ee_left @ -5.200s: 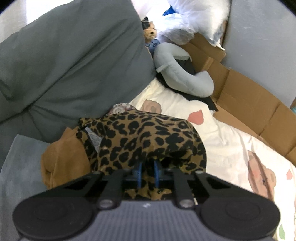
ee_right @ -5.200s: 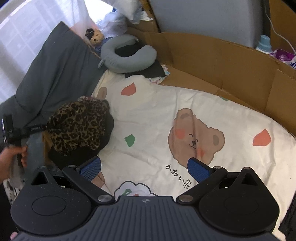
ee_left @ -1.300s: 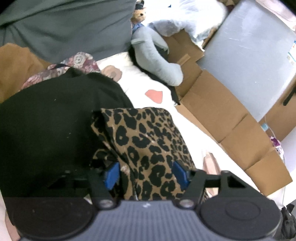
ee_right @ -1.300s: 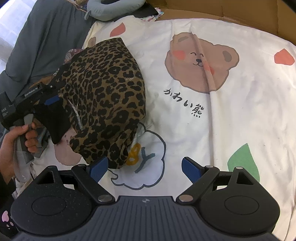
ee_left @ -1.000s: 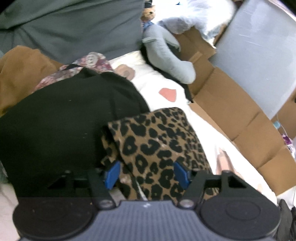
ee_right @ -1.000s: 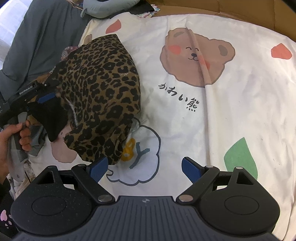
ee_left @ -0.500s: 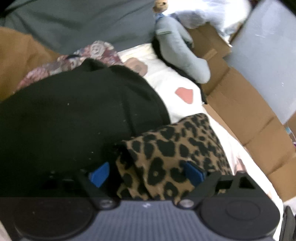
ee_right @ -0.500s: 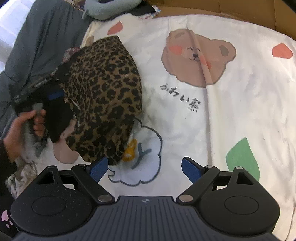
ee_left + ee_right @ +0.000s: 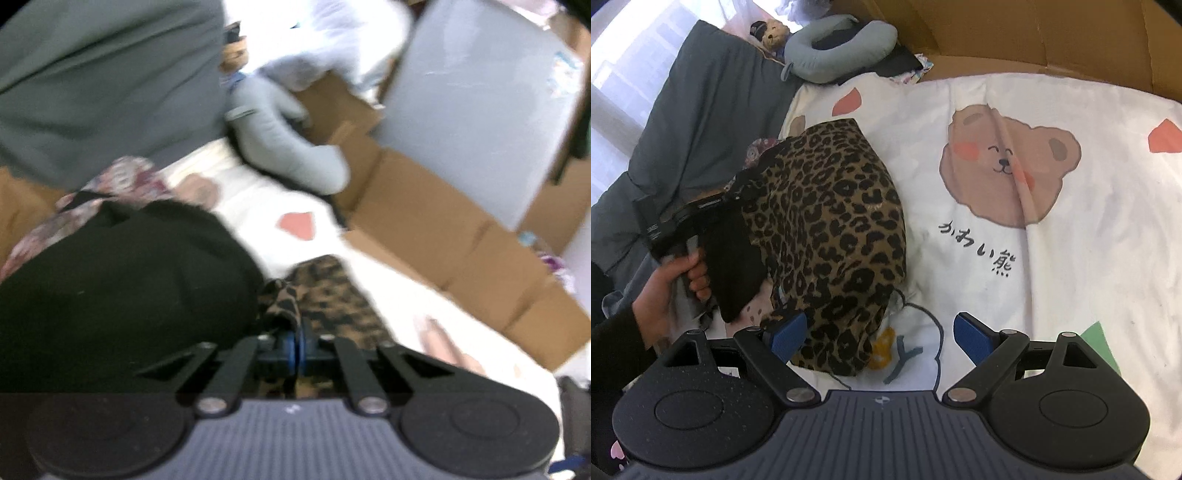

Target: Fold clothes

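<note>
Leopard-print garment lies bunched in a rounded heap on the bear-print bedsheet, toward its left side, not laid flat. No clean fold line shows; one edge trails down toward the near side of the bed.

Your left gripper has its pads pressed together on a tuft of the leopard cloth at the heap's left edge; the left wrist view is blurred, but fabric shows right at the closed tips. From the right wrist view, your hand wraps that gripper's handle beside a black garment, which touches the leopard piece.

Your right gripper stands spread wide, low over the near end of the heap. Its left pad sits at the cloth's edge; nothing is held between the jaws.

Step in hand, as I judge it: getting a two-point hold so the piece can be lifted and spread. The next move likely calls for your right gripper to close on a single layer at the near hem, well apart from the left pinch. Take care not to catch the black garment or the sheet.

Grey neck pillow and cardboard lie at the far side, clear of the work.
</note>
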A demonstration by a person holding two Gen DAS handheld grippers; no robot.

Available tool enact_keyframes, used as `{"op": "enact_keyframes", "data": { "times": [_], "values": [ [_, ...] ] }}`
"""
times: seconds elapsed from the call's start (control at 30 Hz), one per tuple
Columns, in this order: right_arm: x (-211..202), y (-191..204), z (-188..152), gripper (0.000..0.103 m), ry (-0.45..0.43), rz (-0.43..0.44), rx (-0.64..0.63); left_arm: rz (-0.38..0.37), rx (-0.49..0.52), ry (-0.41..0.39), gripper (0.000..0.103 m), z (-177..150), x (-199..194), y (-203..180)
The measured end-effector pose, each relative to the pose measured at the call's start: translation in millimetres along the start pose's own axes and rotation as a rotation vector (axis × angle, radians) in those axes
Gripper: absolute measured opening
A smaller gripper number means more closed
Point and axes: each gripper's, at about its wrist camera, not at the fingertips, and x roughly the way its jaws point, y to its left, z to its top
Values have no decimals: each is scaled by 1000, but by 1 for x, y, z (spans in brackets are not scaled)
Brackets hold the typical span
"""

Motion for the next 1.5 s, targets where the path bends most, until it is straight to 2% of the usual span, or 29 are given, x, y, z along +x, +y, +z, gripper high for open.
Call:
{"op": "enact_keyframes", "data": {
  "times": [0.2, 0.47, 0.67, 0.83, 1.03, 1.13, 1.2, 1.23, 1.3, 1.33, 1.37, 1.4, 1.5],
  "values": [
    [-2, 2, 13, 89, -34, 62, 34, -144, -2, -8, 2, 0, -17, -35],
    [9, 15, 52, 89, -47, 156, 75, -255, -52, 42, 2, -24, -19, -68],
    [25, 24, 81, 89, -47, 195, 118, -316, -37, 99, 2, -43, -15, -90],
    [46, 29, 95, 89, -16, 256, 218, -355, -44, 123, 2, -52, -15, -100],
    [58, 36, 98, 89, 12, 247, 214, -412, -76, 140, 2, -62, -18, -110],
    [67, 30, 94, 76, 44, 229, 246, -442, -74, 157, 2, -67, -19, -115],
    [73, 24, 90, 61, 66, 226, 272, -452, -60, 172, 2, -69, -18, -118],
    [75, 21, 88, 57, 72, 228, 285, -456, -56, 181, 2, -71, -18, -119],
    [77, 17, 84, 37, 83, 234, 299, -458, -52, 201, 2, -74, -17, -120],
    [78, 16, 82, 30, 90, 235, 301, -447, -44, 208, 3, -73, -19, -118],
    [78, 15, 81, 16, 94, 234, 299, -437, -36, 214, 5, -72, -20, -116],
    [77, 14, 80, 11, 95, 232, 294, -426, -28, 220, 6, -71, -22, -115],
    [74, 11, 75, 5, 87, 215, 280, -394, -4, 239, 26, -69, -26, -109]
  ]
}}
